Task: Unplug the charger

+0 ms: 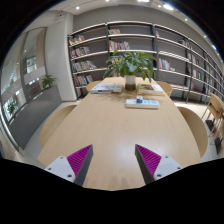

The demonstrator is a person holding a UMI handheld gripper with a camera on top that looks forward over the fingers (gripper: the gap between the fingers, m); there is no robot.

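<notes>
Item: long light-brown wooden table (105,125), taken as the landmark; bare top, running away from the camera toward the far wall.

Item: hand-held two-finger gripper (112,160), at the near end of the table, above its surface. Magenta pads on the inner faces of both fingers (78,160). Fingers spread wide, nothing between them, touching nothing.

Item: white rectangular power strip (142,102), lying flat on the table's far end, well beyond the fingers, slightly to the right of the table's centre line. Small dark marks show on its top; whether one of them is a plugged-in charger cannot be told at this range.

Item: green leafy potted plant (130,65) in a pale pot, standing on the table's far end, just behind the power strip.

Item: flat pale sheet or open book (106,88), on the table's far end, to the left of the plant's pot and near it. Its kind cannot be told.

Item: wooden chairs (213,107), along the table's right side, with rounded backs.

Item: tall grey shelving (140,45), against the wall behind the table's far end, several tiers, books standing in rows on some.

Item: window wall (30,80), off the table's left side, across a strip of grey floor (35,115).

Item: round ceiling lights (168,7), above the shelving.
</notes>
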